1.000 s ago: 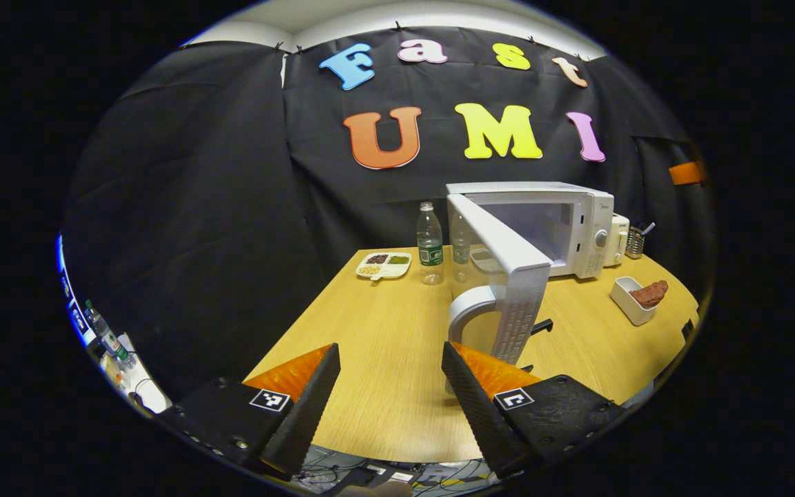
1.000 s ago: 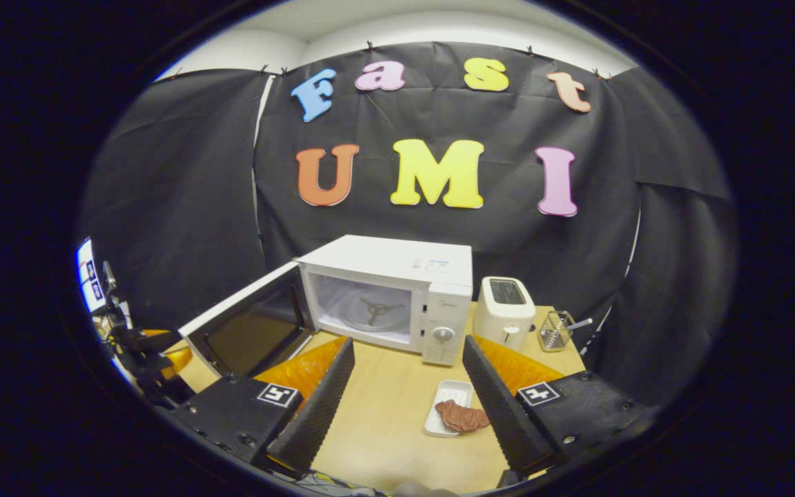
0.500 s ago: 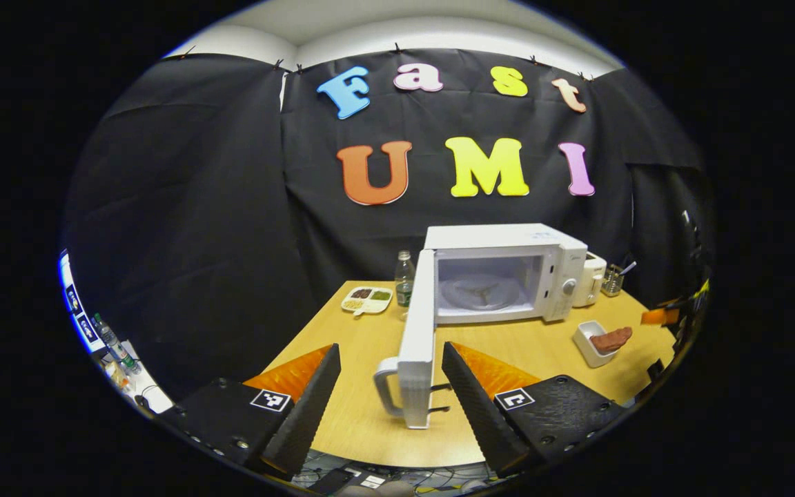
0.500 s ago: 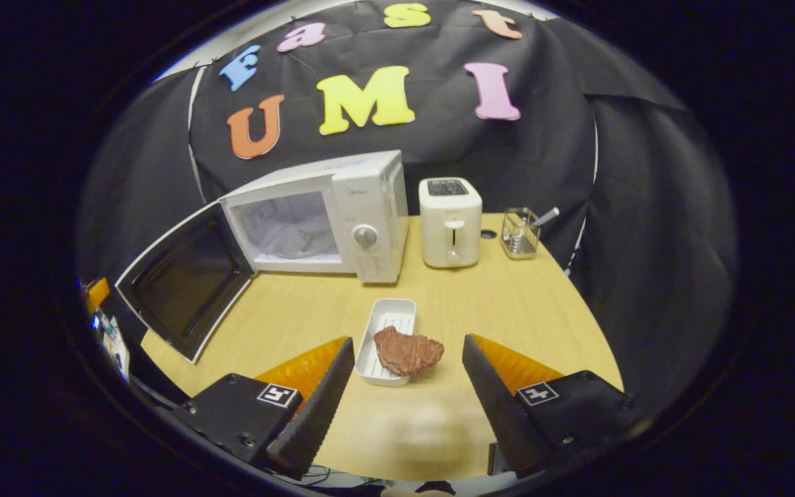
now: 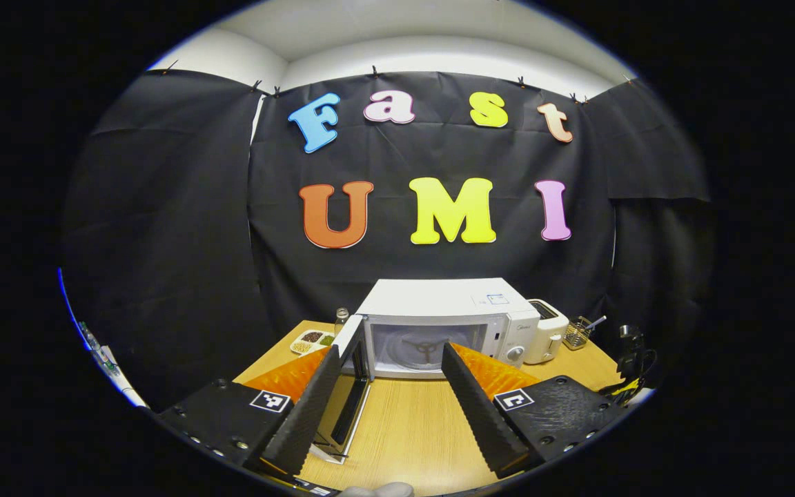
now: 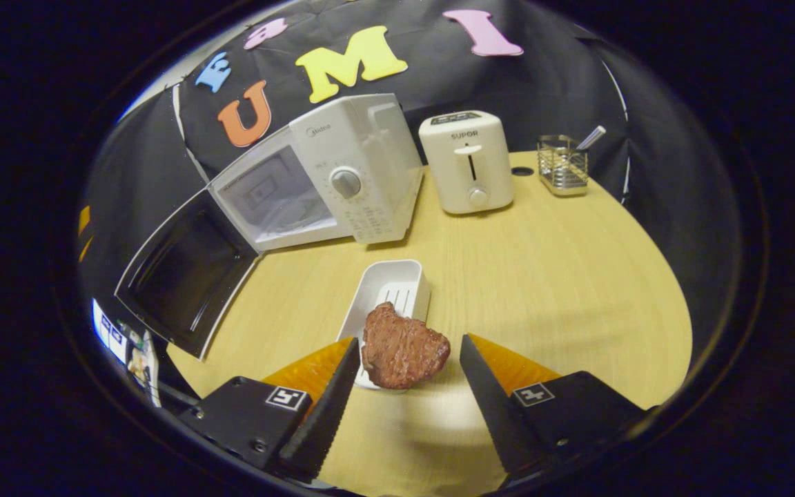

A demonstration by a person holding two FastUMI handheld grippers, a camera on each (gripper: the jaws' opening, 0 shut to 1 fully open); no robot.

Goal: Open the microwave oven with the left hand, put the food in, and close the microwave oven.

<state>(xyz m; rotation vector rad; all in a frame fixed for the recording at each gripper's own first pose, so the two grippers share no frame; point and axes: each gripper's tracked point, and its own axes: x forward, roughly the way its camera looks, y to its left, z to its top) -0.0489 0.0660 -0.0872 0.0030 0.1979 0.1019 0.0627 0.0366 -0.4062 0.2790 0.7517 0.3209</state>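
Hovering w/ fingers spread, right gripper (image 6: pixel 408 386) brackets brown slab of meat (image 6: pixel 403 352) overhanging white ribbed plastic tray (image 6: pixel 389 290) mid-table; left gripper (image 5: pixel 389 397) spread, empty; white microwave oven (image 6: pixel 321 179) door open; risk: off-centre pinch drops meat.

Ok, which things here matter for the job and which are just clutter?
Job: white microwave oven, its open door; brown meat slab in white rectangular tray; right gripper.

Clutter: white toaster, wire utensil basket, divided snack plate.
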